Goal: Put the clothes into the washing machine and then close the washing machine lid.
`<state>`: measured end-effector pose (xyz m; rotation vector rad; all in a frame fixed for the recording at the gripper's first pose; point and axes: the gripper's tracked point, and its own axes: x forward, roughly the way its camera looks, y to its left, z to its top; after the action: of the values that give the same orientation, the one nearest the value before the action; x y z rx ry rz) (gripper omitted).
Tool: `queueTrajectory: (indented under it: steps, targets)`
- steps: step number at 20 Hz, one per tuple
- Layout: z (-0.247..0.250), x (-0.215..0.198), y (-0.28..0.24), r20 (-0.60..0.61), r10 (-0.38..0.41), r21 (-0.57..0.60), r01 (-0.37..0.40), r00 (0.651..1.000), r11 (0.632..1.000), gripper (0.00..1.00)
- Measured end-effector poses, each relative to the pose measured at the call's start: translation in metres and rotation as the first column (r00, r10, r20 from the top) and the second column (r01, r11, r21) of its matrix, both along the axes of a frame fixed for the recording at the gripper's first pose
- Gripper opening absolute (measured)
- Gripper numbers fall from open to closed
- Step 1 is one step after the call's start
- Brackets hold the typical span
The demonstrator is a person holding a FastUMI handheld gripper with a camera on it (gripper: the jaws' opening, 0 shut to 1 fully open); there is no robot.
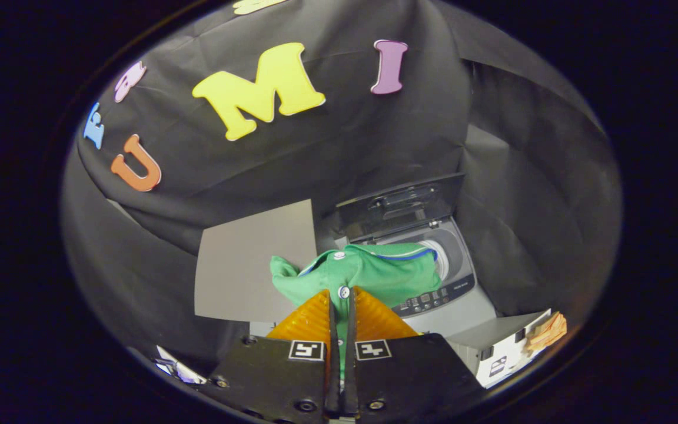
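A green polo shirt (368,272) with white buttons and a blue-trimmed collar hangs pinched between my two fingers. My gripper (341,297) is shut on it, holding it in the air. Beyond the shirt stands a small grey top-loading washing machine (454,291) with its dark lid (401,203) raised upright at the back. The shirt's collar end hangs in front of the open drum (448,256), hiding most of it. The control panel (433,299) runs along the machine's near edge.
A grey flat board (251,265) lies to the left of the machine. To the right, near the fingers, sits a white box (507,353) with an orange cloth (548,333) on its corner. Black cloth walls close in all around.
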<state>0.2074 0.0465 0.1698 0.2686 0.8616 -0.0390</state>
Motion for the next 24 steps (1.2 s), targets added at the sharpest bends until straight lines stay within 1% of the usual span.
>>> queueTrajectory:
  steps: [5, 10, 14, 17, 21, 24]
  targets:
    - [0.001, 0.004, -0.044, 0.007, -0.062, 0.013, 0.062, 0.998, 0.998, 0.07]
    - [-0.003, 0.016, -0.081, 0.019, -0.077, 0.013, 0.077, 0.997, 0.997, 0.06]
    - [-0.004, 0.033, -0.107, 0.042, -0.057, 0.022, 0.056, 0.997, 0.998, 0.07]
    - [-0.007, 0.043, -0.127, 0.058, -0.012, 0.015, 0.011, 0.998, 1.000, 0.07]
    - [-0.011, 0.062, -0.153, 0.083, 0.019, 0.022, -0.021, 0.996, 1.000, 0.07]
    - [-0.033, 0.069, -0.158, 0.046, 0.071, 0.054, -0.074, 0.996, 0.996, 0.06]
